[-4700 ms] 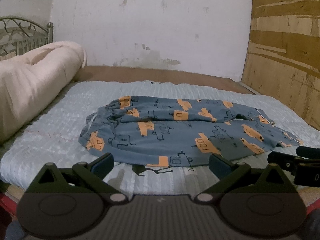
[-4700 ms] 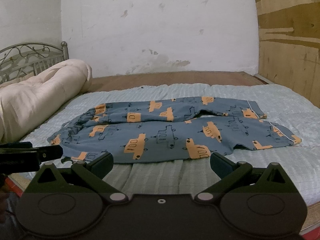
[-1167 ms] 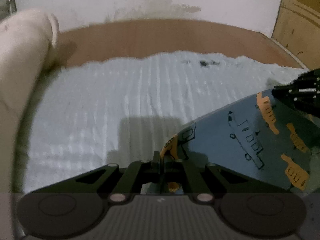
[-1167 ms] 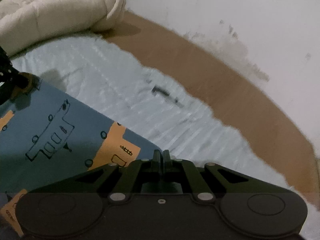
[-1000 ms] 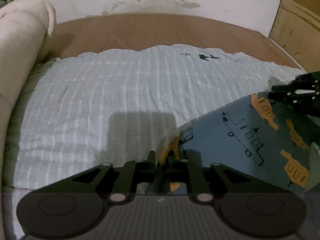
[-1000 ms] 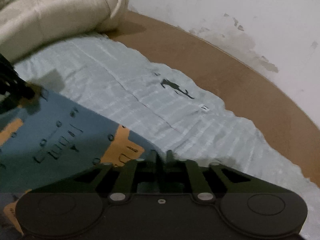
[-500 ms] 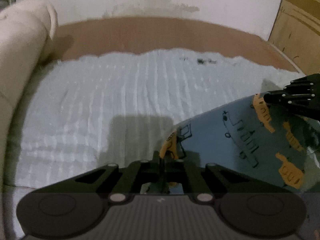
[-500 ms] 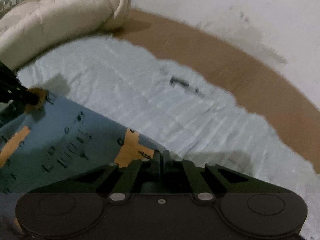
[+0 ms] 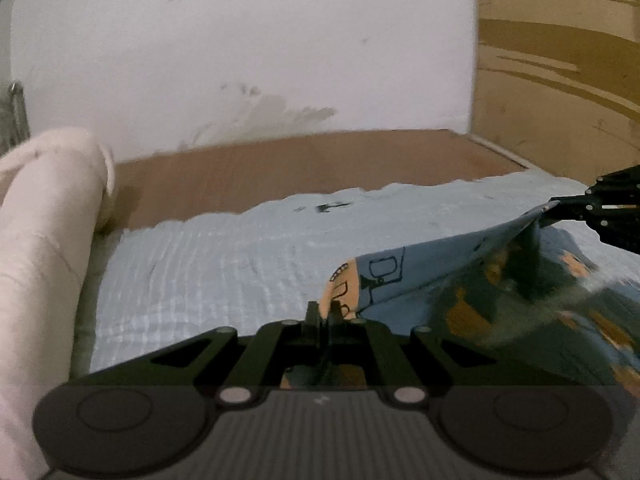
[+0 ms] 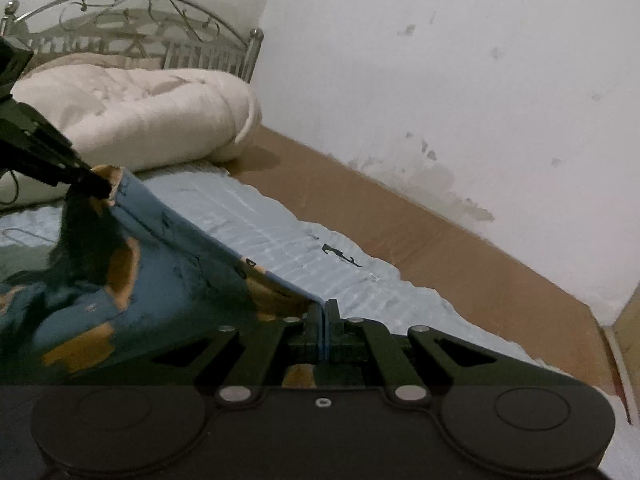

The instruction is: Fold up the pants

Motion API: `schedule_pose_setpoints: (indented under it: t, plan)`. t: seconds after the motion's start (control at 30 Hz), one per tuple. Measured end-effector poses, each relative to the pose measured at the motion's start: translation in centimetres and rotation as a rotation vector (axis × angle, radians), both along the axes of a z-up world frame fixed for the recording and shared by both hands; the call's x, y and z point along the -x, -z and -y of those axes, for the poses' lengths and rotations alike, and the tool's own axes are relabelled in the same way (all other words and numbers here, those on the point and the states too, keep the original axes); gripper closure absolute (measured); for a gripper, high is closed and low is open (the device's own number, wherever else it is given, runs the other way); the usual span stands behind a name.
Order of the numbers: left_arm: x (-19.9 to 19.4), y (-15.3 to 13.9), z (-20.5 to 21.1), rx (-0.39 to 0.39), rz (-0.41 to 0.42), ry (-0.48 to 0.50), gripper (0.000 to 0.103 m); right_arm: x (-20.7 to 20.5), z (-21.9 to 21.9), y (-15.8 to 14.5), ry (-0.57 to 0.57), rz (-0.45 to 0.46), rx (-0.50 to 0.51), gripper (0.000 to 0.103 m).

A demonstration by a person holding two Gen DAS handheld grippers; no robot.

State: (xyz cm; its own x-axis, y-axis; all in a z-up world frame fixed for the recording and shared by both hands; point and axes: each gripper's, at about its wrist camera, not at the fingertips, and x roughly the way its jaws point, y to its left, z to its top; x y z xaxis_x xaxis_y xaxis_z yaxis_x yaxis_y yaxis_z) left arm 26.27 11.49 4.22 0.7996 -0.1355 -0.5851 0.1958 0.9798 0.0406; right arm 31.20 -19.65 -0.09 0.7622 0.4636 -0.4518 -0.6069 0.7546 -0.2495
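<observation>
Left gripper [image 9: 325, 312]: fingers pinch one corner of the pants [image 9: 460, 280].
Right gripper [image 10: 323, 314]: pinches the other.
Pants: lifted higher off the bed [image 9: 224, 256] than half a second ago.

Blue pants [image 9: 472, 276] — orange-printed — hang stretched taut, lifted above bed.

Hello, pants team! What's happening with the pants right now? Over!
Left hand-held gripper shut on pants. Right hand-held gripper shut on pants too. Edge lifted, stretched between them above the bed cover. Nothing in the way.
</observation>
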Motion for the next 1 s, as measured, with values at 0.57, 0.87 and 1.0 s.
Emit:
schedule_pose_setpoints:
  t: [0.57,0.87,1.0]
  plan:
    - [13.4,6.5,6.1,-0.11,-0.035,-0.006,0.1,19.3,4.0,6.2,0.103,-0.111,-0.013,0.103]
    - [13.5,6.7,6.4,-0.216,-0.023,0.05,0.1,20.2,3.9,6.6,0.119,-0.107,-0.032,0.103]
    - [13.5,8.3,6.0,-0.261,-0.054,0.09,0.1,21.7,3.2,7.5,0.081,-0.086,0.062,0.103]
